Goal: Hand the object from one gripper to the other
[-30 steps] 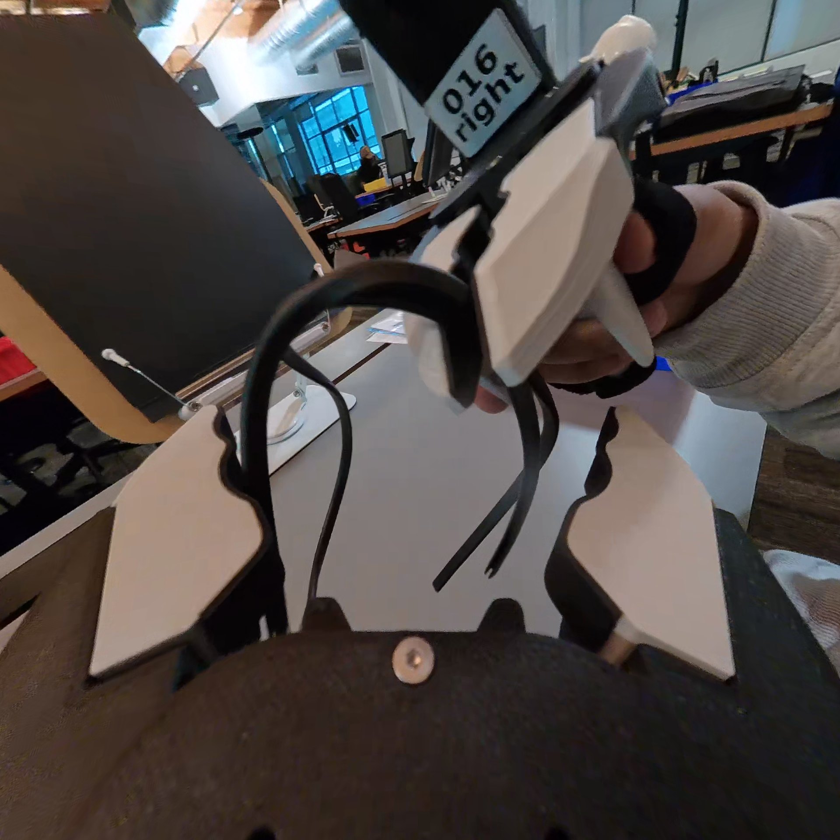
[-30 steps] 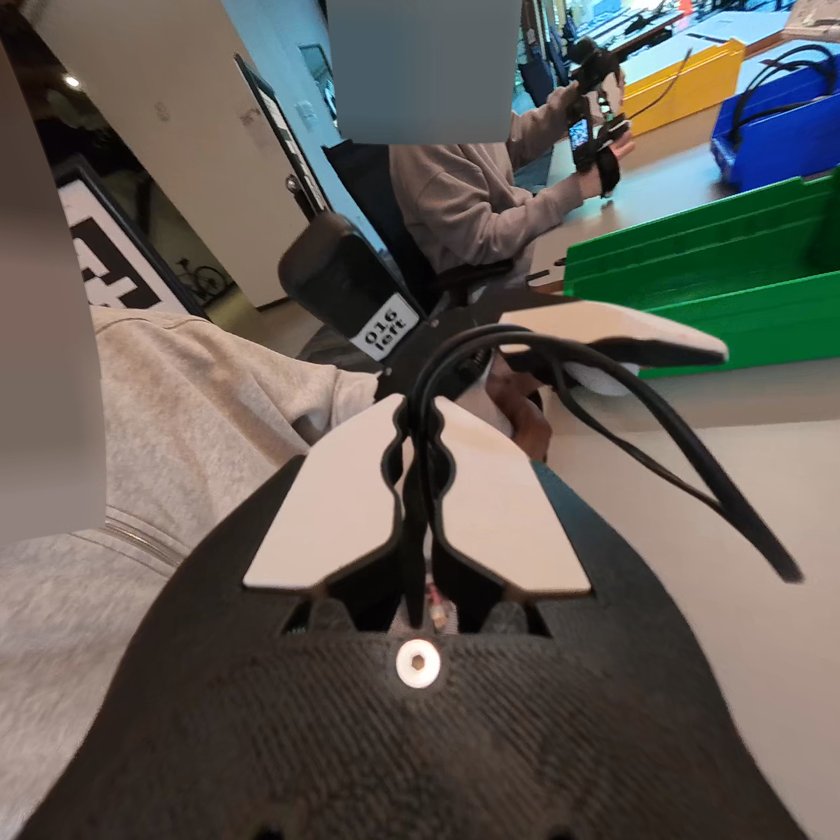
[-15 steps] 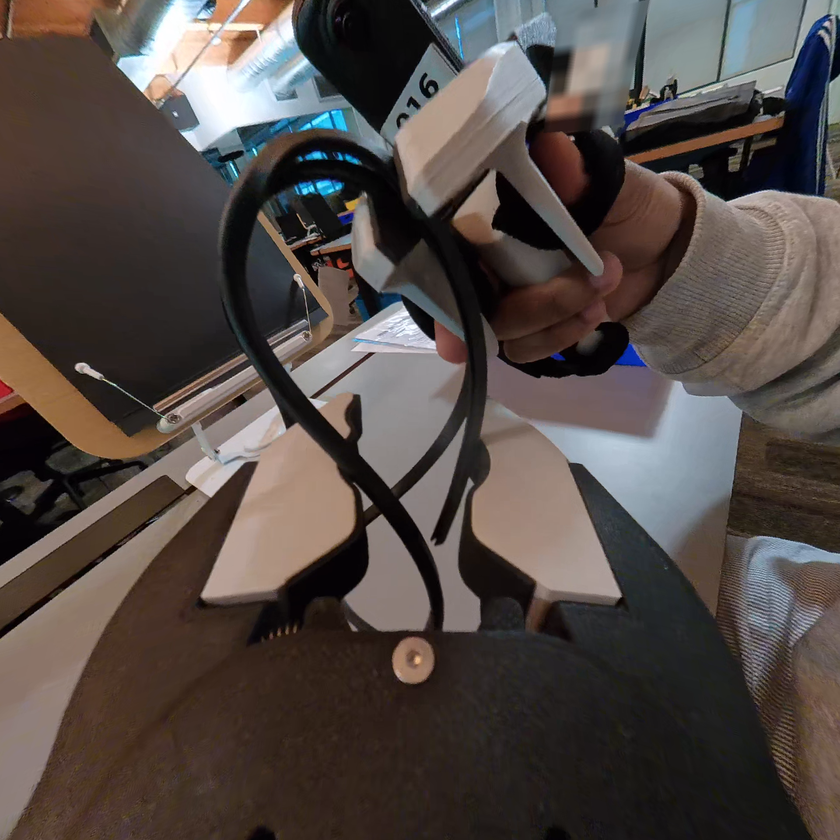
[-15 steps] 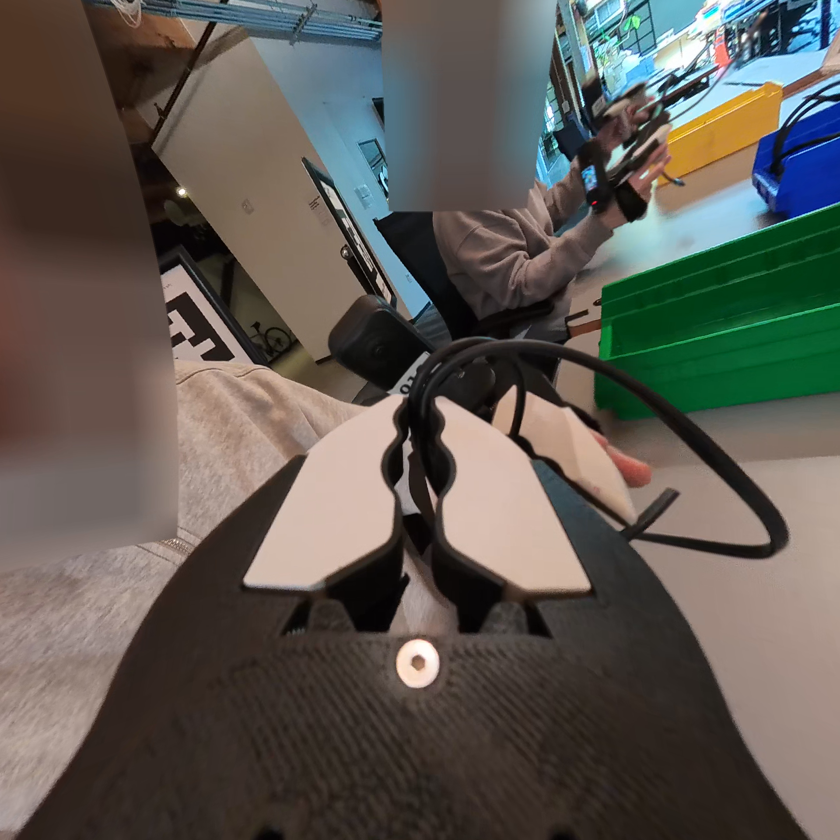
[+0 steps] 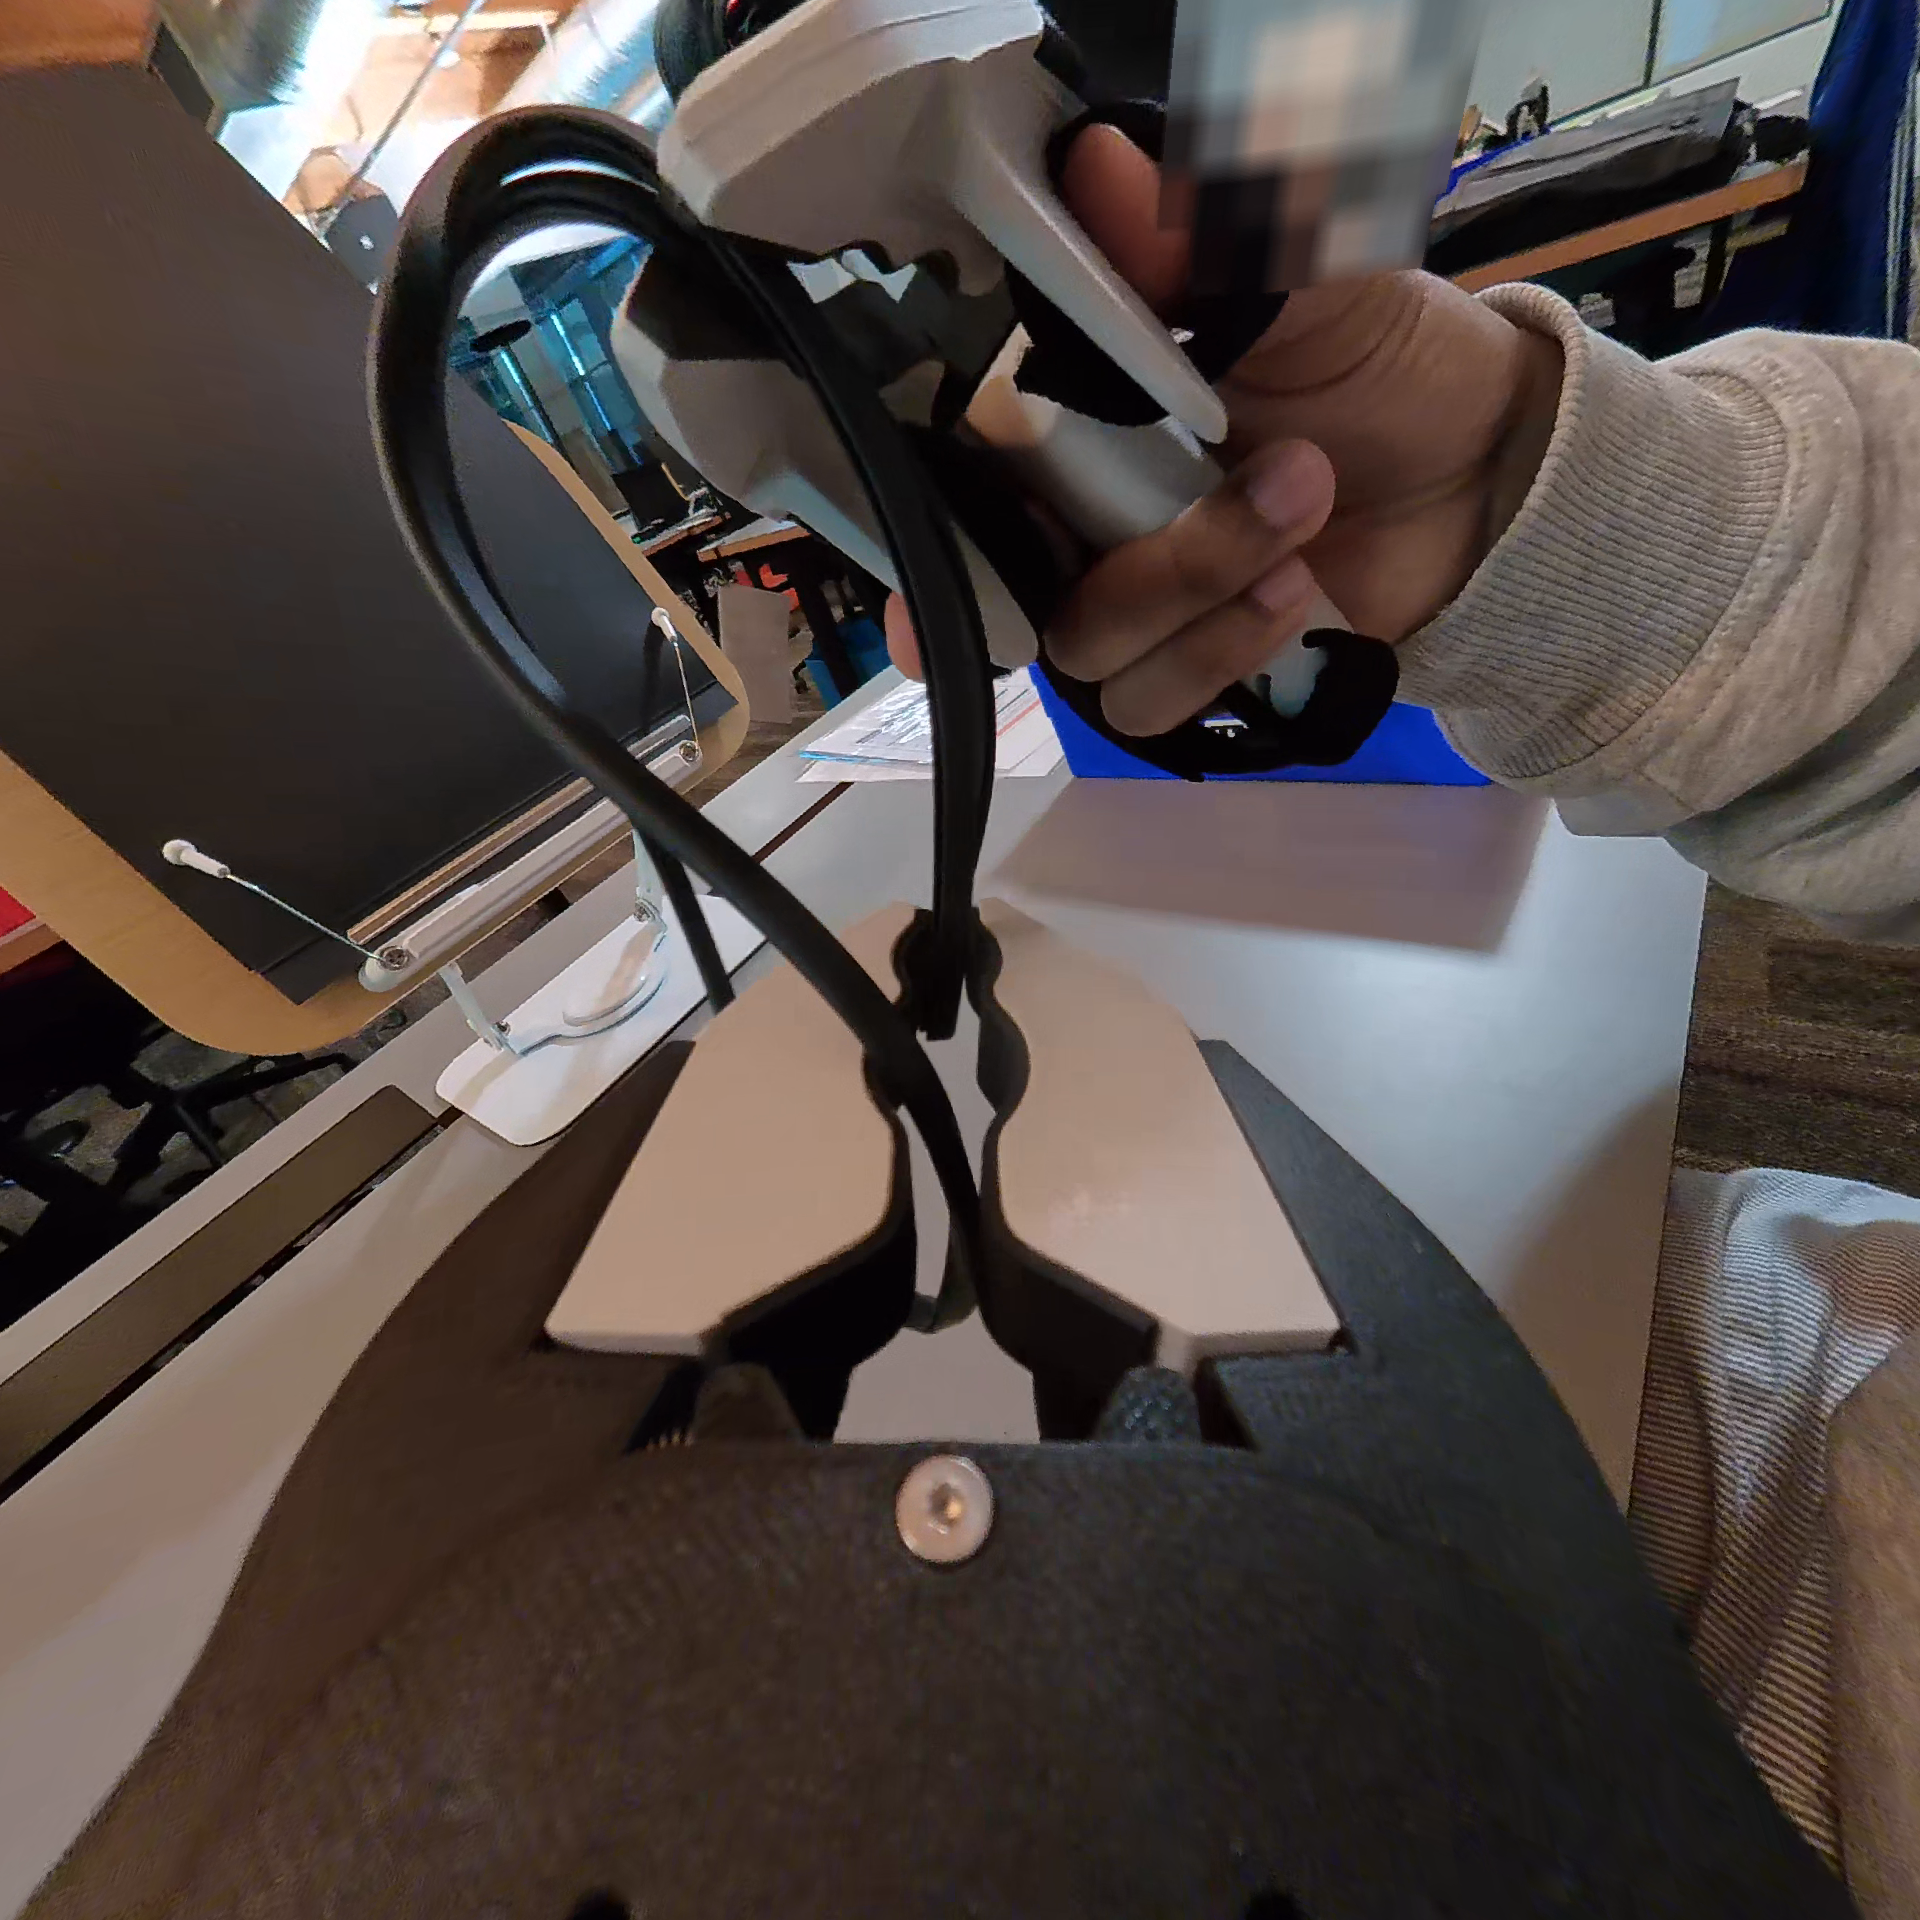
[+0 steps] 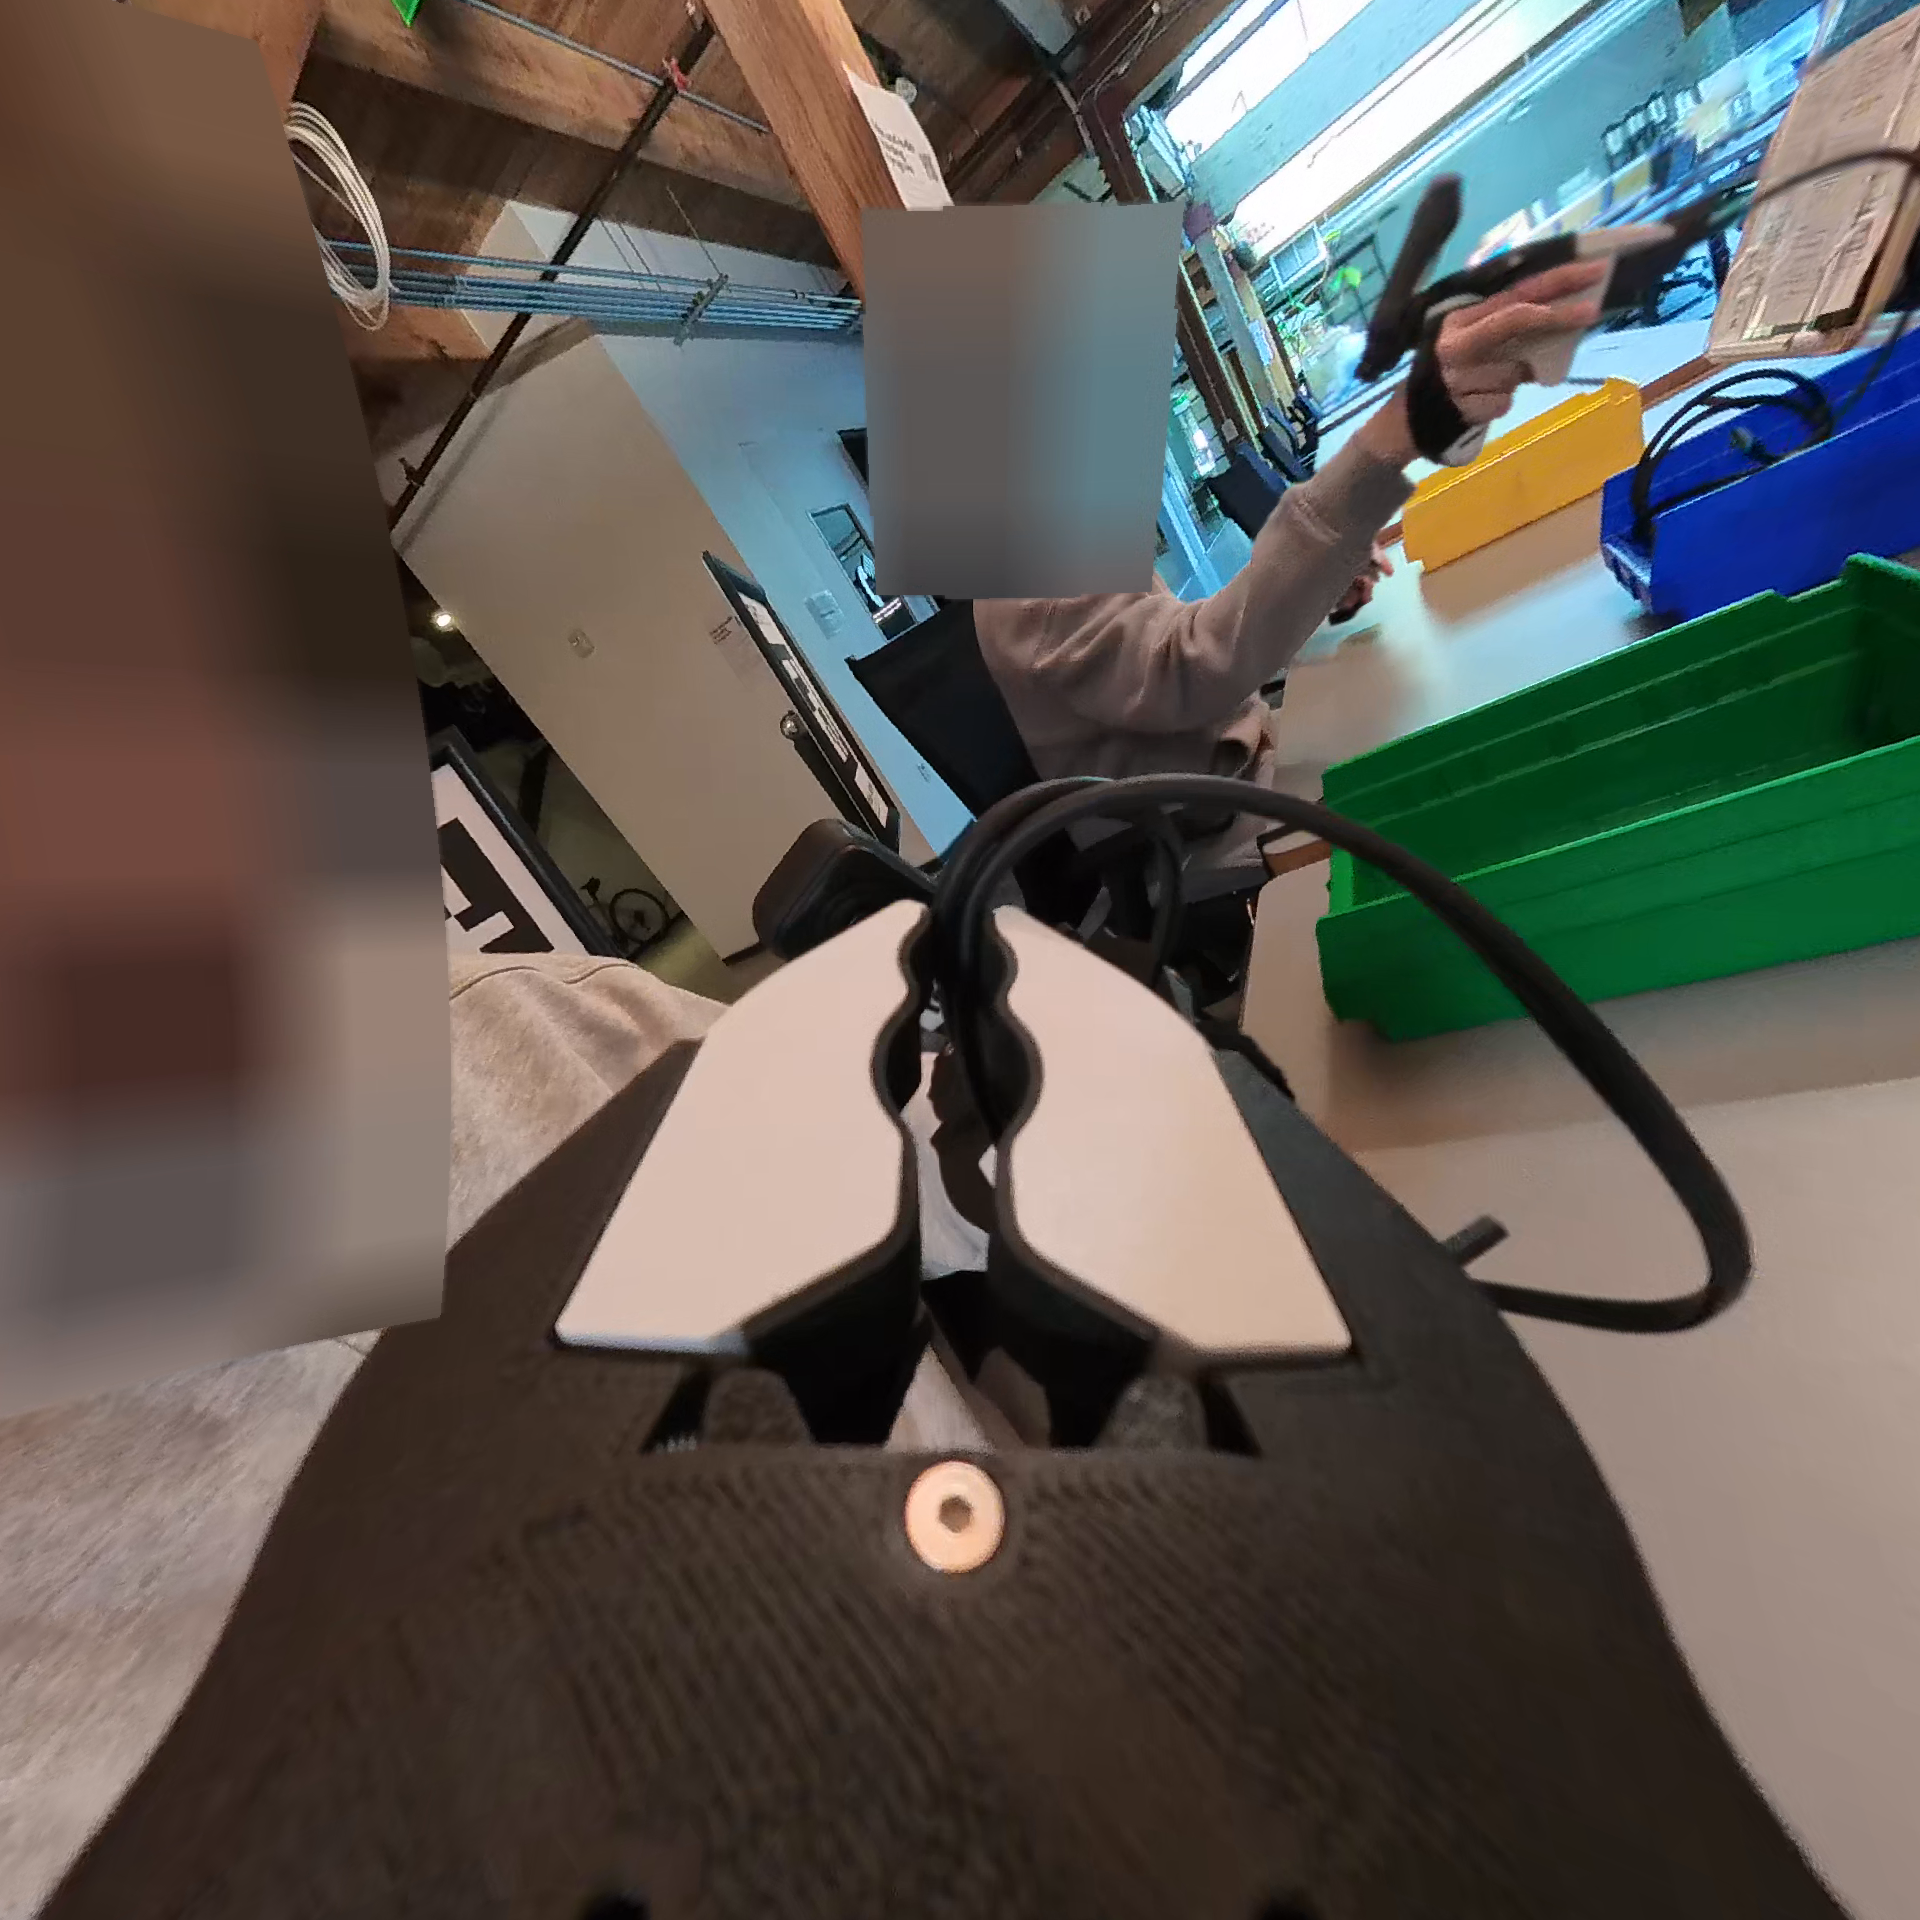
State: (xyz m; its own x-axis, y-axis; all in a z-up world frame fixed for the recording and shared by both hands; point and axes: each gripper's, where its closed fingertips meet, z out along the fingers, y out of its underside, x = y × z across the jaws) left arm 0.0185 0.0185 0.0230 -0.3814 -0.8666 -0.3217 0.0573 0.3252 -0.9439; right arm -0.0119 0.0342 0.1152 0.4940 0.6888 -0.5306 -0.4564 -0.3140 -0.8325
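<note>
A bundle of long black cable ties (image 5: 436, 499) is bent into a loop above the grey table (image 5: 1403, 1060). My left gripper (image 5: 940, 987) is shut on the loose ends of the ties near its fingertips. My right gripper (image 5: 655, 249) is just above and ahead of it, held by a hand (image 5: 1299, 499), and is shut on the other part of the bundle. In the right wrist view my right gripper (image 6: 961, 935) pinches the ties, and the loop (image 6: 1558, 1029) arcs out to the right. The left gripper is mostly hidden behind it there.
A dark panel on a white stand (image 5: 229, 499) stands at the left. A green bin (image 6: 1662, 831), a blue bin (image 6: 1766, 499) and a yellow bin (image 6: 1527, 468) sit on the table. Another person (image 6: 1143, 665) works with grippers at the back. Tip to tip, the grippers are about 9 cm apart.
My left gripper went from wide open to shut on the ties' loose ends. The right gripper, still holding the bundle, rose and tilted above it.
</note>
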